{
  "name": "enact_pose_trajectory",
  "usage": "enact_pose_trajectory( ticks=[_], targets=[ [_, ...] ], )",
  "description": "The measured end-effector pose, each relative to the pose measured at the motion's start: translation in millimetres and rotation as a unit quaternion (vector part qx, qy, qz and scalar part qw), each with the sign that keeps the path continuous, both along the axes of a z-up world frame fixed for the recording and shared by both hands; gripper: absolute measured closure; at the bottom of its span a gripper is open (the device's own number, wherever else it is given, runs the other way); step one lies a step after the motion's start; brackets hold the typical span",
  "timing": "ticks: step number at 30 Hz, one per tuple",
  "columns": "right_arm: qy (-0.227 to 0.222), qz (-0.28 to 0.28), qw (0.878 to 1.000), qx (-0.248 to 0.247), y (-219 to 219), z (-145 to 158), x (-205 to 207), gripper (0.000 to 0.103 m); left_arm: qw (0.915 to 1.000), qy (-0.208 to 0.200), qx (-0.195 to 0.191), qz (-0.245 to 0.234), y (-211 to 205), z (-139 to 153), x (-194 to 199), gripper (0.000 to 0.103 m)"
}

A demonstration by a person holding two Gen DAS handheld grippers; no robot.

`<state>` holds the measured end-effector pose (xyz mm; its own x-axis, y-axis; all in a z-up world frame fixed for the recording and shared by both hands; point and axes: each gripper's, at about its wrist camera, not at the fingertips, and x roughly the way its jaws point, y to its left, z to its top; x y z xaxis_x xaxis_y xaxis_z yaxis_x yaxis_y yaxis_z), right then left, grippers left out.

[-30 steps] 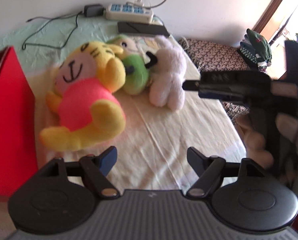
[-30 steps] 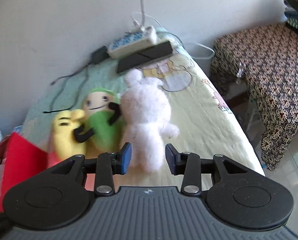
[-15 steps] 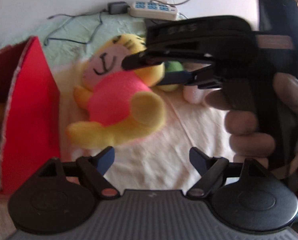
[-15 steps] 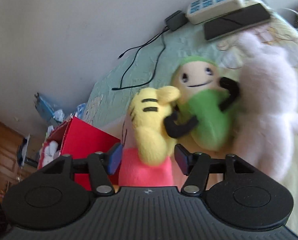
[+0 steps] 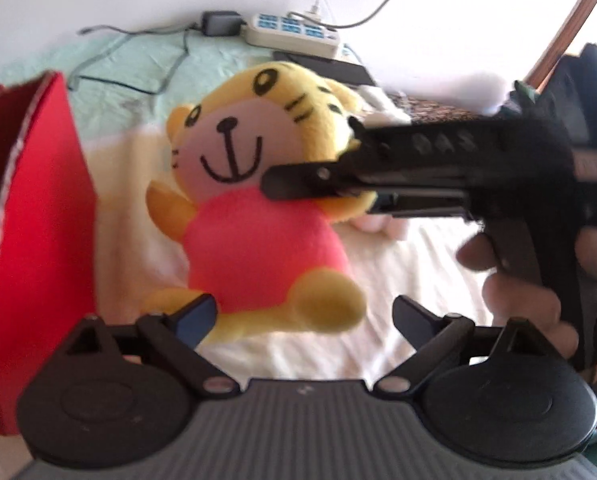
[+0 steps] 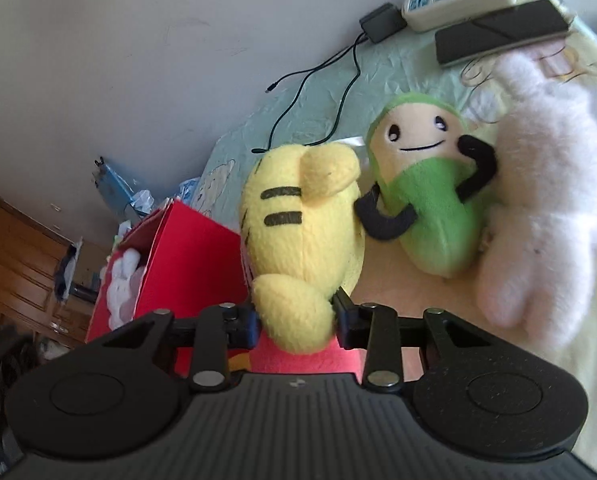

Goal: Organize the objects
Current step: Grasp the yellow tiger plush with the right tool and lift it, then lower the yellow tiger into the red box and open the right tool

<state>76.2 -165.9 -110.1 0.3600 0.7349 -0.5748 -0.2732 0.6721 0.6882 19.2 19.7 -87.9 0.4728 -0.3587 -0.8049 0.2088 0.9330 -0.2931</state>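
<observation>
A yellow tiger plush (image 5: 254, 184) in a pink shirt hangs upright above the bed, next to a red box (image 5: 38, 216). My right gripper (image 6: 296, 320) is shut on the tiger plush (image 6: 298, 236), pinching a yellow limb; in the left wrist view it reaches in from the right at the plush's head (image 5: 322, 184). My left gripper (image 5: 304, 318) is open and empty, just below the plush's feet. A green plush (image 6: 422, 196) and a white fluffy plush (image 6: 546, 216) lie on the bed to the right.
The red box (image 6: 182, 256) stands open at the left and holds a white plush (image 6: 124, 284). A power strip (image 5: 290, 34), a charger with cables (image 5: 218, 24) and a dark flat device (image 6: 502, 30) lie at the bed's far edge by the wall.
My right gripper closed on the tiger plush and lifted it upright off the bed. My left gripper stayed open low in front of it.
</observation>
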Motion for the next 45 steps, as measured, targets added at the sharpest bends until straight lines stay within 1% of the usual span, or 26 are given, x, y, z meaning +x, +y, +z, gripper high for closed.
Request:
enact_pose_trajectory(
  ticks=[1, 5, 9, 12, 16, 19, 21, 24, 26, 29, 32, 36, 38, 40, 42, 44, 45],
  targets=[
    [-0.001, -0.001, 1.000, 0.000, -3.7, 0.7, -5.2, 0.067, 1.0000, 0.005, -0.007, -0.001, 0.9, -0.9, 0.1, 0.008],
    [-0.001, 0.000, 1.000, 0.014, -14.6, 6.8, -27.8, 0.069, 0.9999, 0.007, -0.008, -0.004, -0.9, -2.5, -1.2, 0.011],
    [-0.017, -0.016, 0.999, 0.022, -24.1, 21.3, -50.3, 0.069, 0.9992, 0.000, -0.033, -0.024, 0.9, 4.2, -8.6, 0.016],
    [-0.035, -0.031, 0.998, 0.031, -29.4, 36.6, -61.7, 0.070, 0.9980, -0.024, -0.045, -0.036, 0.3, 21.2, -17.0, 0.017],
    [-0.070, -0.043, 0.995, 0.054, -26.2, 63.8, -72.8, 0.070, 0.9945, -0.074, -0.062, -0.041, 12.9, 53.6, -32.2, 0.017],
    [-0.085, -0.043, 0.993, 0.076, -11.7, 81.2, -77.5, 0.070, 0.9912, -0.108, -0.070, -0.031, 35.1, 78.0, -43.6, 0.017],
    [-0.094, -0.036, 0.991, 0.089, 6.6, 90.1, -78.4, 0.069, 0.9892, -0.124, -0.076, -0.018, 57.5, 91.5, -50.1, 0.017],
    [-0.100, -0.022, 0.990, 0.099, 42.7, 98.2, -75.2, 0.069, 0.9868, -0.141, -0.080, 0.006, 97.3, 106.6, -56.8, 0.016],
    [-0.097, -0.014, 0.990, 0.098, 69.9, 99.5, -69.8, 0.069, 0.9861, -0.144, -0.081, 0.021, 124.2, 110.7, -59.3, 0.014],
    [-0.086, -0.007, 0.993, 0.082, 111.4, 96.1, -60.2, 0.069, 0.9869, -0.139, -0.072, 0.039, 158.7, 109.6, -61.4, 0.014],
    [-0.076, -0.005, 0.995, 0.059, 145.7, 88.3, -56.0, 0.069, 0.9884, -0.125, -0.069, 0.051, 186.4, 99.3, -57.7, 0.014],
    [-0.059, -0.018, 0.998, 0.001, 179.1, 70.5, -47.7, 0.069, 0.9920, -0.093, -0.065, 0.055, 210.2, 76.5, -47.6, 0.015],
    [-0.047, -0.023, 0.998, -0.017, 188.4, 61.3, -47.2, 0.068, 0.9933, -0.080, -0.064, 0.054, 216.5, 65.4, -41.1, 0.015],
    [-0.026, -0.029, 0.999, -0.030, 195.1, 50.3, -43.7, 0.067, 0.9939, -0.064, -0.072, 0.054, 223.4, 52.6, -37.7, 0.015],
    [-0.025, -0.041, 0.998, -0.046, 199.1, 44.4, -45.3, 0.063, 0.9938, -0.054, -0.082, 0.051, 230.2, 42.6, -35.3, 0.014],
    [-0.027, -0.051, 0.997, -0.054, 198.4, 47.0, -52.7, 0.059, 0.9936, -0.052, -0.088, 0.047, 236.1, 36.5, -36.7, 0.013],
    [-0.031, -0.053, 0.997, -0.056, 197.4, 48.5, -56.4, 0.059, 0.9937, -0.053, -0.088, 0.045, 236.1, 33.8, -37.8, 0.012]
  ],
)
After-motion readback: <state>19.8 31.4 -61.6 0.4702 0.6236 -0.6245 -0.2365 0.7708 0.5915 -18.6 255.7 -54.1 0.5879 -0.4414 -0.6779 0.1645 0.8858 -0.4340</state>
